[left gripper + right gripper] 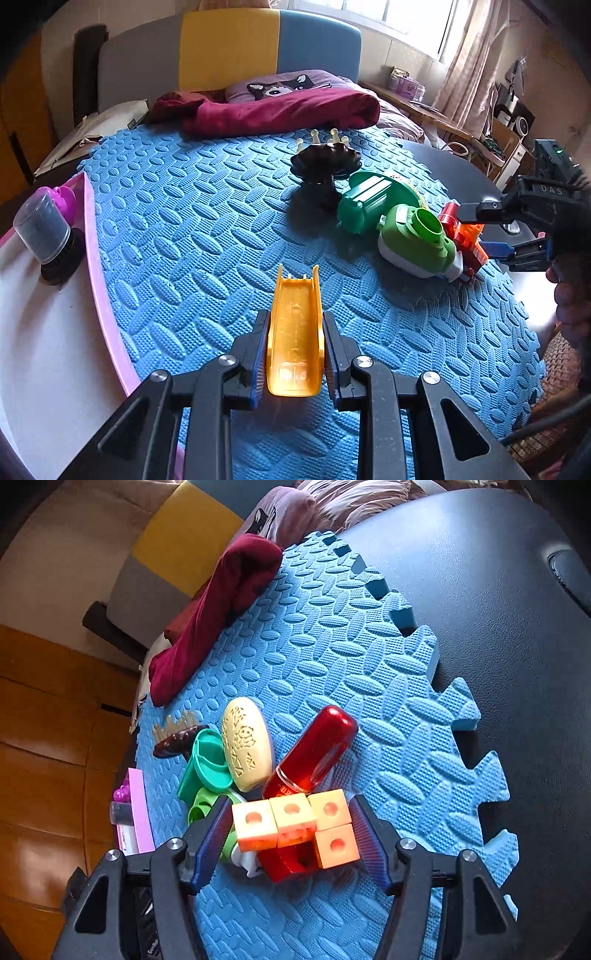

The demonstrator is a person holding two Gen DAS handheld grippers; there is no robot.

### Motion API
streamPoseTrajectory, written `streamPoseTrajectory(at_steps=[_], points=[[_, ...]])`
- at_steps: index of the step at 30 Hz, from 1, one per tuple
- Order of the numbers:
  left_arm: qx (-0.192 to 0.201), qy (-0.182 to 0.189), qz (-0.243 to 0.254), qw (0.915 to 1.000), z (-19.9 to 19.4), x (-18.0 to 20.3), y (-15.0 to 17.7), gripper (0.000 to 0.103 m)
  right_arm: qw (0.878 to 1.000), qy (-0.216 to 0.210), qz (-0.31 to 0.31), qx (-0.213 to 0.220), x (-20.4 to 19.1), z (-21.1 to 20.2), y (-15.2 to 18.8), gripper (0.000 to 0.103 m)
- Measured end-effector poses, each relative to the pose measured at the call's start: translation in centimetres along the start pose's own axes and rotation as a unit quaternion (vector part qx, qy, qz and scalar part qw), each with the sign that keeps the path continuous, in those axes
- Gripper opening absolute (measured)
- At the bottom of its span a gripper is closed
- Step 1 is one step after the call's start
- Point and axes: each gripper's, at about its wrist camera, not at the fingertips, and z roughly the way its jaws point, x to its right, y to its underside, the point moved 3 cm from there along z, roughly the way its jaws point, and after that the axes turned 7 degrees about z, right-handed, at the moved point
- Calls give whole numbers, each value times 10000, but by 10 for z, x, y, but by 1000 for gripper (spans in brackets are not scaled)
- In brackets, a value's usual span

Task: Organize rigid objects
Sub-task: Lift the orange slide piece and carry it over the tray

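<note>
My left gripper is shut on a yellow plastic chute piece, held above the blue foam mat. My right gripper is open, its fingers on either side of an orange cube-block toy that lies on a red transparent piece. In the left wrist view the right gripper sits at the right by the orange block toy. A pile of toys lies there: a light green toy, a dark green piece, a dark brown mushroom-shaped piece. A cream oval piece shows in the right wrist view.
A white tray with a pink rim at the left holds a grey-capped brush and a purple item. A maroon blanket lies at the mat's far edge. A dark table surface lies right of the mat.
</note>
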Motion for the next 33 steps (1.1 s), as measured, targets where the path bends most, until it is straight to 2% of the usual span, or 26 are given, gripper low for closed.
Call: streamPoseTrajectory(at_steps=[5,7,15,19,24,29,33], points=[[6,-11,-5,10000,0,0,0,27,9999,54,-104,-15,-2,1,4,66],[15,-14,-7,10000,0,0,0,27,9998,116,-135,18,-2,1,4,62],[101,-108,78,9999,-1,4,2,27,9999,83,-87,16,0,2,3,62],[100,59,-58,9999,-6,1,2,26,10000,2,-4,43,2,1,2,62],[623,213,-5,9978,-50,-2,-1,26,9998,98,-148,90,-2,2,3,62],[882,260,-551,9942,-89,-41,4,26,9993,203,-274,125,-5,3,4,62],[928,-21,-1342,9866,-107,-101,14,26,9992,242,-307,119,-6,3,4,62]])
